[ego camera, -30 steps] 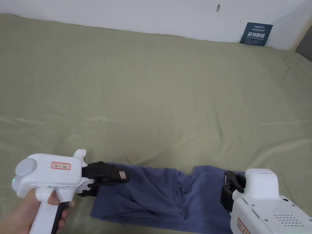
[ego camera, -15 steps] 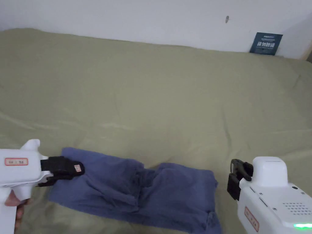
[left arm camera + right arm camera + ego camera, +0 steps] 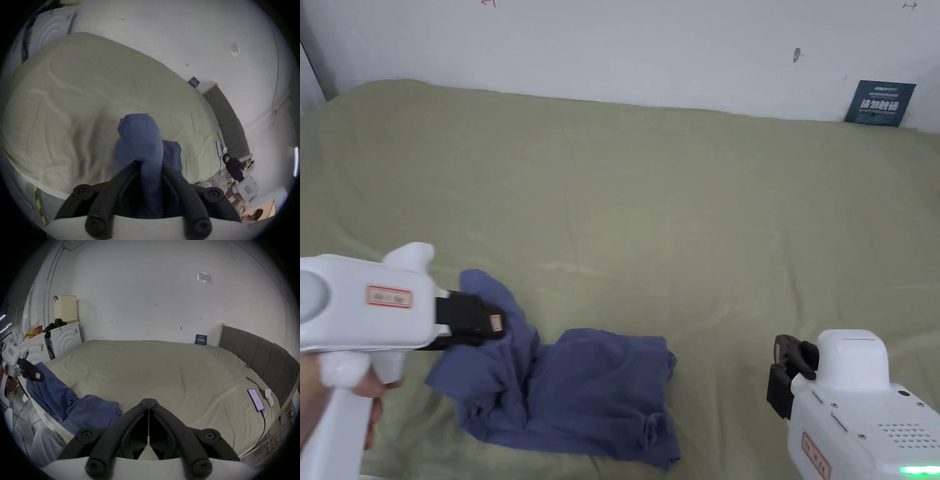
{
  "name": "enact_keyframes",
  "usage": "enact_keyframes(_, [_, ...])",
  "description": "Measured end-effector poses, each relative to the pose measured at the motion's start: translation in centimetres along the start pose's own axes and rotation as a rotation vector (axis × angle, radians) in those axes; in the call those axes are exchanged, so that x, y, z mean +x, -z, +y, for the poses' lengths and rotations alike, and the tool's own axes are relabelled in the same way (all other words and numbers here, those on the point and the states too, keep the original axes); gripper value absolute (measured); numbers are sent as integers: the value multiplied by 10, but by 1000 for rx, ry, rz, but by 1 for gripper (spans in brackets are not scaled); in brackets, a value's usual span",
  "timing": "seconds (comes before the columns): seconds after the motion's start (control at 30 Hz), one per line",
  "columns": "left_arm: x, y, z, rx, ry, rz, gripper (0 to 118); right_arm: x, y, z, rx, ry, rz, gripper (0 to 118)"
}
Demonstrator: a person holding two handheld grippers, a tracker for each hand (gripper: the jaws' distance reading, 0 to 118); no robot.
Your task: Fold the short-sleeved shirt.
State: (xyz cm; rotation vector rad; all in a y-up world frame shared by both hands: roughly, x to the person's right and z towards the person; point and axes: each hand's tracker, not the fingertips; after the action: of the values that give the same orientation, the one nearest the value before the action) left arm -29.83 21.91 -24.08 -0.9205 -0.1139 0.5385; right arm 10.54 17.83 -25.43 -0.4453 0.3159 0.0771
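A: What's the biggest thing there?
B: The bed (image 3: 675, 206), under an olive-green sheet, against a white wall (image 3: 625, 50), with a grey padded headboard (image 3: 259, 356) at its right end

A: And the shirt?
B: The blue short-sleeved shirt (image 3: 594, 394) lies crumpled near the front edge of the bed, toward the left. Its left end is lifted off the sheet; the rest sags down and rests bunched on the bed

A: What lifts it?
B: The left tongs (image 3: 481, 322). In the left gripper view both jaws are clamped on a fold of the blue cloth, which runs out from between them

A: The right tongs?
B: The right tongs (image 3: 787, 375) hang over the sheet, well apart from the shirt on its right. In the right gripper view their jaws meet tip to tip with nothing between

A: Anything smaller?
B: A phone (image 3: 255, 400) on a cable lies on the sheet near the headboard, and a small dark sign (image 3: 879, 104) leans on the wall
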Motion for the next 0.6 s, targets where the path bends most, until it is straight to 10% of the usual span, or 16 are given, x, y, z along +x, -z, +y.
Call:
enact_keyframes(0.3, [87,119,-20,-157,186,92,11,18,-4,-9,-22,13,-33,1])
enact_keyframes(0.33, [91,131,-23,-160,185,99,20,20,-4,-10,-25,19,-38,1])
enact_keyframes(0.4, [95,153,-31,-170,211,81,102,25,-4,-13,-37,30,-45,1])
enact_keyframes(0.43, [96,160,-33,-188,209,90,118,27,-4,-14,-39,33,-51,1])
enact_keyframes(0.6, [78,131,-28,-125,104,-59,76,38,-3,-18,-50,48,-70,1])
